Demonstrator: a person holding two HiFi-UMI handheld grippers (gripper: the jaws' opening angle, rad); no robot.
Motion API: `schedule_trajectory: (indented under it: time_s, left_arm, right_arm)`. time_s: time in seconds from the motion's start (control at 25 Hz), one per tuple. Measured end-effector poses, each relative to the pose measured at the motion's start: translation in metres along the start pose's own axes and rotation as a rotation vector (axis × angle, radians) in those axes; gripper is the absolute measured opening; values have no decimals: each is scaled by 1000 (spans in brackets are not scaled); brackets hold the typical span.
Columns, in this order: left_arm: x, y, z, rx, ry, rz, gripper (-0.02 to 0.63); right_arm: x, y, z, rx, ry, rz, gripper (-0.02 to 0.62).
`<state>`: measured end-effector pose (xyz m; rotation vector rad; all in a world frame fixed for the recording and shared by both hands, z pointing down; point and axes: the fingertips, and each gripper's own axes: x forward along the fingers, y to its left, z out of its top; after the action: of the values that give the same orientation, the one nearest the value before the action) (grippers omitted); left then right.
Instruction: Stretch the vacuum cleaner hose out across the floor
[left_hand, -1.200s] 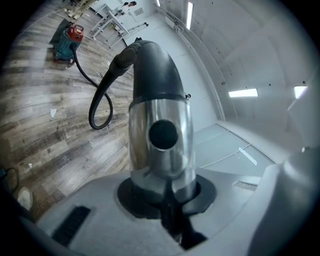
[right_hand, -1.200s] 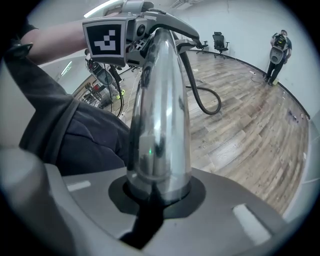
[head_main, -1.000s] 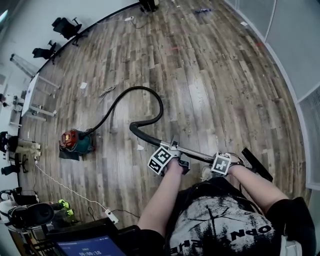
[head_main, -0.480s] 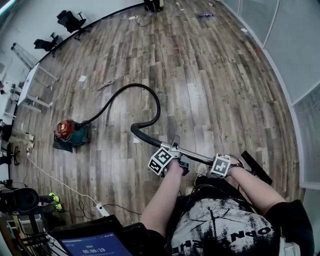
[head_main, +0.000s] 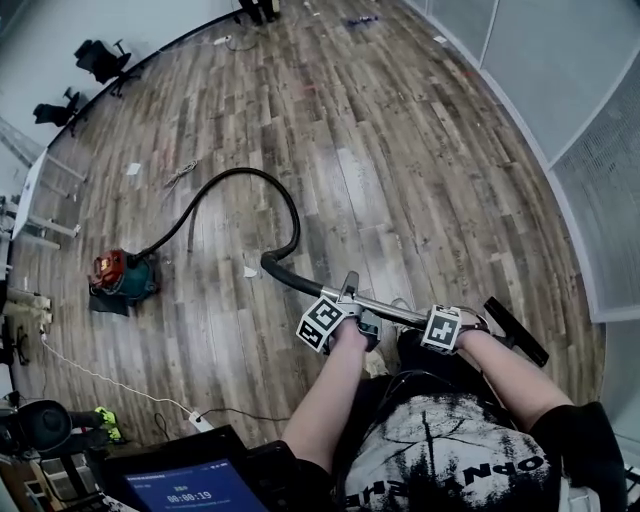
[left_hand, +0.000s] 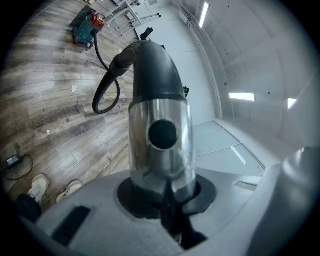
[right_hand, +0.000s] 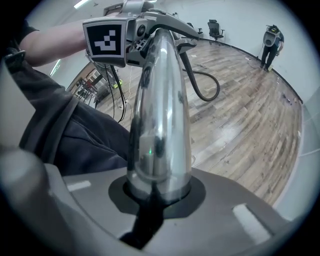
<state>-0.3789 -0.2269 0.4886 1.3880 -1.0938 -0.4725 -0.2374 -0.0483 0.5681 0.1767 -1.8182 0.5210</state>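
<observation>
One metal tube (head_main: 400, 313), lower middle. My two grippers both squeeze it tight: left gripper (head_main: 352, 305), right gripper (head_main: 468, 322). One black hose (head_main: 297, 222) curls on wood floor (head_main: 420, 150), middle left, running to one red vacuum cleaner (head_main: 118, 277) at left. Two chairs (head_main: 100, 60) upper left. Shirt (head_main: 450, 450) letters upside down, can't read.

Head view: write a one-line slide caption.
Left tool and right tool clamp the vacuum's metal wand; its black hose loops across the wood floor to the red canister.
</observation>
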Motion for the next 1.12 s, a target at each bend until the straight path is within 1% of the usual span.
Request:
schedule_trajectory:
  time_s: [0.12, 0.24, 0.32, 0.44, 0.52, 0.6, 0.64, 0.68, 0.76, 0.8, 0.84, 0.92, 0.96, 1.04, 1.08, 1.12]
  left_arm:
    - [-5, -5, -27, 5, 24, 2, 52]
    - [-5, -14, -49, 17, 18, 5, 52]
    - [-5, -20, -61, 22, 1, 11, 52]
    - [-7, -30, -88, 29, -37, 17, 52]
    - [-8, -37, -114, 30, -69, 18, 52]
    - [-8, -43, -139, 21, -103, 22, 52]
    - [-8, -45, -147, 12, -118, 25, 52]
    - [-8, -46, -150, 3, -131, 30, 52]
    - [-10, -46, -153, -9, -152, 43, 52]
    - [-10, -46, -159, -10, -162, 51, 52]
    - [-10, -48, -170, -10, -172, 58, 52]
    - [-13, -51, -202, -9, -188, 75, 52]
    - [-15, -51, -216, -8, -194, 84, 52]
    - [-19, -52, -231, -3, -204, 99, 52]
    - [-21, -52, -235, -1, -208, 105, 52]
    - [-23, -52, -238, 2, -210, 108, 52]
  right_arm:
    - [-4, 13, -25, 25, -3, -1, 49]
    - [-11, 18, -40, 15, -40, 18, 49]
    - [-15, 20, -51, 3, -63, 46, 49]
    - [-24, 11, -86, -35, -43, 26, 49]
    - [-31, 7, -116, -62, -38, 24, 49]
    - [-41, 1, -150, -82, 2, 23, 49]
    - [-45, -1, -165, -85, 39, 28, 49]
    - [-48, -3, -172, -94, 58, 34, 49]
    - [-49, -7, -165, -143, 14, 47, 49]
    - [-50, -8, -171, -157, 8, 53, 49]
    - [-52, -8, -188, -154, 33, 60, 49]
    - [-61, -6, -244, -120, 147, 73, 49]
    - [-62, -2, -257, -125, 144, 87, 49]
    - [-57, 10, -245, -177, 2, 134, 49]
    - [-55, 16, -239, -193, -49, 156, 49]
    - [-55, 20, -238, -199, -72, 169, 49]
